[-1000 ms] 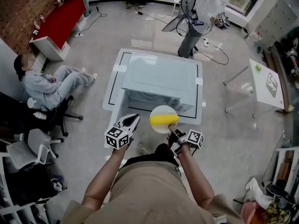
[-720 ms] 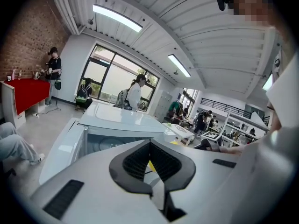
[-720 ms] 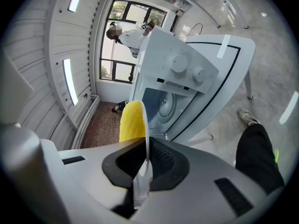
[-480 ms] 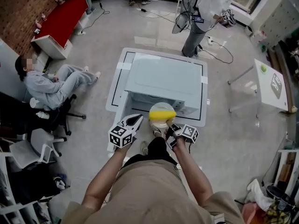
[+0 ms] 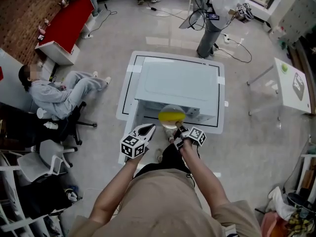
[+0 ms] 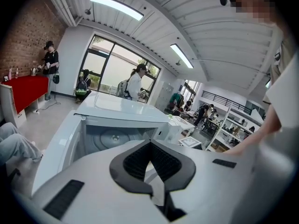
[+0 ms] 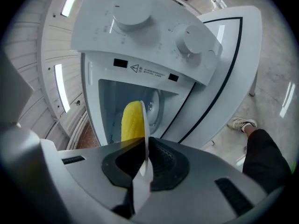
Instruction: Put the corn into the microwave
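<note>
- A seated person (image 5: 54, 93) is lounging well off to the left, and another person (image 5: 215, 14) is standing beyond the desk (image 5: 127, 95).
- The microwave (image 5: 177, 83) is sitting boxy and white, its two round knobs (image 7: 132, 17) smooth plastic and its cavity gaping open.
- The right tongs (image 5: 177, 131) are clamping the rim of a thin plate (image 5: 171, 108). The bumpy yellow corn (image 5: 171, 116) is riding on it (right at the cavity's mouth).
- The left tongs (image 5: 148, 128) are hovering just beside, tips together, gripping nothing.
</note>
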Demonstrator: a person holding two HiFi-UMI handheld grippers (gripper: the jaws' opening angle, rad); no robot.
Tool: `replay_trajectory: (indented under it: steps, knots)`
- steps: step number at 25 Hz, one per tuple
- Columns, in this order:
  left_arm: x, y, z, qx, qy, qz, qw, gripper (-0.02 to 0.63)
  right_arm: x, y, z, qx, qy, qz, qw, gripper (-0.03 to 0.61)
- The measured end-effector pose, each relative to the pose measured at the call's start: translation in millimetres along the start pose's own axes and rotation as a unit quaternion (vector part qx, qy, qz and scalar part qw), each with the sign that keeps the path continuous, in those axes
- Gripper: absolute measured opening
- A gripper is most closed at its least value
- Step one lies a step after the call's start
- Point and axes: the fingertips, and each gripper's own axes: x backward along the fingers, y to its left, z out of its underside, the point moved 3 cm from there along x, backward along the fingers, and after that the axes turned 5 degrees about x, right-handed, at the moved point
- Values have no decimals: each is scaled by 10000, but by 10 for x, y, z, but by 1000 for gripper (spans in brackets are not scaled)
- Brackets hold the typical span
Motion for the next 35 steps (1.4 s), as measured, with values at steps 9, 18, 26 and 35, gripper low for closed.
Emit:
replay_trajectory:
  steps: [9, 18, 26, 35]
  knots:
    - [-127, 52, 92, -23, 148, -3, 9999, 2, -424, -162, -61, -225, -395, 94, 9989, 20]
    - [-242, 176, -13, -10, 173, -91, 9998, 2, -736, -293, -163, -143, -584, 193, 9980, 21]
    - [-173, 222, -57, 4, 165, -126, 9998, 2, -962, -336, -266, -380, -701, 189, 9966, 21]
    - [-168, 199, -55, 8, 148, -60, 9999, 2, -1065, -354, -293, -440, -342, 236, 9982, 28]
